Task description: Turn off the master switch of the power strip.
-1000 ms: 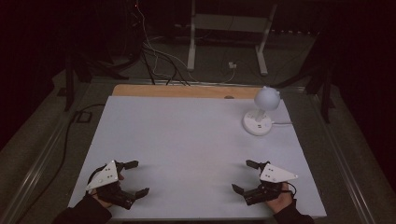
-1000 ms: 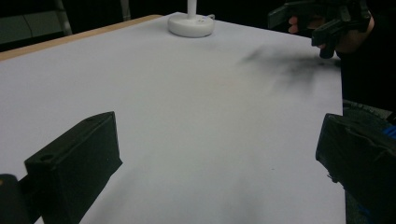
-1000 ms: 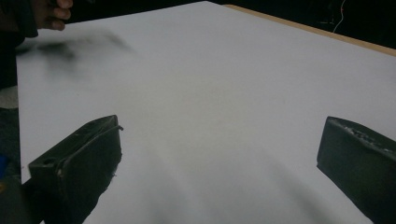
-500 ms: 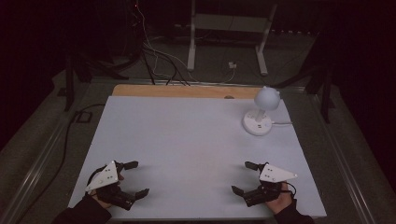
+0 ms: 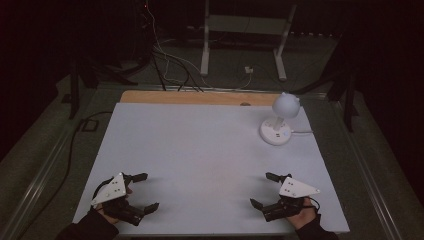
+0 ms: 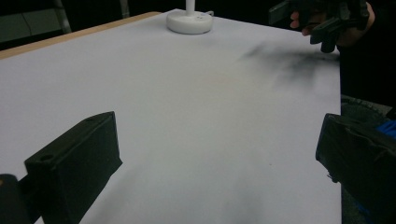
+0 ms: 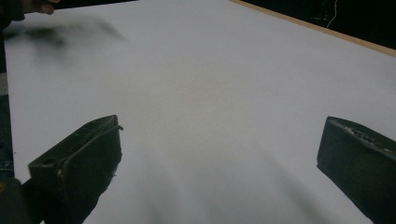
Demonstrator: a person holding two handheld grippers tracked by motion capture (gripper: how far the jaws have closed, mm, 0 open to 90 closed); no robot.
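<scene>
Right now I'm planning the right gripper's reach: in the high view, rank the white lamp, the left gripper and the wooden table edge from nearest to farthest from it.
From the right gripper:
1. White lamp, ahead, far right.
2. Left gripper, across the near side.
3. Wooden table edge, along the far side.

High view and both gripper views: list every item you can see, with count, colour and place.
Desk lamp: one, white, round base and ball head, far right part of the table.
Table: one, white top with a wooden strip along the far edge.
Lamp cable: one, white, running right from the lamp base.
Metal stand: one, pale, on the floor beyond the table.
Floor cables: several, dark and white, beyond the table.
Left gripper: one, black with a grey plate, near left corner, jaws wide apart.
Right gripper: one, black with a grey plate, near right corner, jaws wide apart.
</scene>
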